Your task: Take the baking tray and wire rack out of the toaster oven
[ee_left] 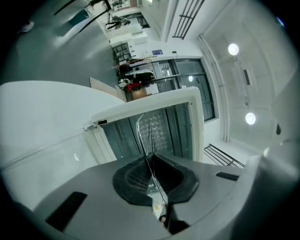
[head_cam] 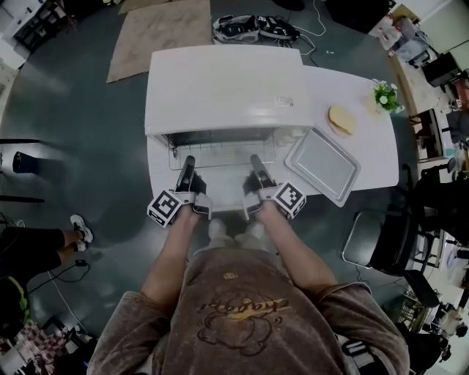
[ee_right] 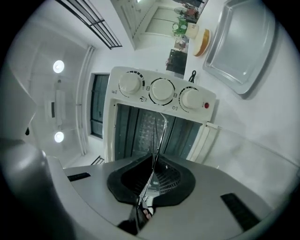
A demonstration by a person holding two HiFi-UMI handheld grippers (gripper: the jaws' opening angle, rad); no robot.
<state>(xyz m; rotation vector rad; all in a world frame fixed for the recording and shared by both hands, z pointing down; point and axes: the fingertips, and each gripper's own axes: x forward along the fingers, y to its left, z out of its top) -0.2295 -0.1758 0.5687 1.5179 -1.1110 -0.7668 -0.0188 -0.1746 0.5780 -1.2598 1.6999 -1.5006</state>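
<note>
Brown short-sleeved T-shirt (head_cam: 242,307) with a darker chest print, possibly a cartoon bear, and pale shoes (head_cam: 236,228). The left hand-held gripper (head_cam: 189,161) and right hand-held gripper (head_cam: 256,159) are dark, each bearing a white cube (head_cam: 165,208) with black square markers.

A dark floor (head_cam: 95,146) is stretching all round the white table (head_cam: 370,146). Beyond the table's far edge a tan rug (head_cam: 157,33) is lying flat, and a black-and-white bag (head_cam: 245,28) is sitting beside it with cables (head_cam: 316,22) trailing away. At the table's right a dark metal-framed chair (head_cam: 374,238) is standing (its seat mostly out of sight). Above the table round ceiling lights (ee_left: 233,48) are glowing, and glass-panelled doors (ee_left: 187,75) are showing beyond it.
</note>
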